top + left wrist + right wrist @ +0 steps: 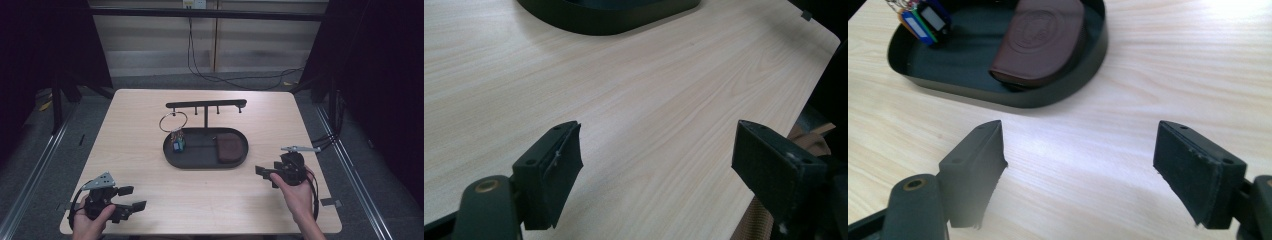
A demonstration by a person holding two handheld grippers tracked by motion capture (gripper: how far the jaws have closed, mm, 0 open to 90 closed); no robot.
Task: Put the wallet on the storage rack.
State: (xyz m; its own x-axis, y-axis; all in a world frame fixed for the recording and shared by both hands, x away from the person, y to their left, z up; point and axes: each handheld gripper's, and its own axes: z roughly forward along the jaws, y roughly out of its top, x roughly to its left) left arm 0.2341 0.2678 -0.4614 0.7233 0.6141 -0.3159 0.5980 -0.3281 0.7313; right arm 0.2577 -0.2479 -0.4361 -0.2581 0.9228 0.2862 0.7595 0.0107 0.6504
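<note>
Keys (177,140) hang from the rack above the black tray (200,162), the brown pouch (1040,40) lies inside it, and I hold both the left tool (131,198) and right tool (261,170) wide open, well apart from them, nothing grasped yet.

No readable text anywhere; round embossed emblem on brown pouch (1040,37) illegible, key tags (925,21) blank.

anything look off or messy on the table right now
Nothing stands out. The key ring hangs from the black rack, its tags down at the oval tray. The brown pouch lies flat inside the tray. Both hand-held grippers, left and right, are open and empty.
</note>
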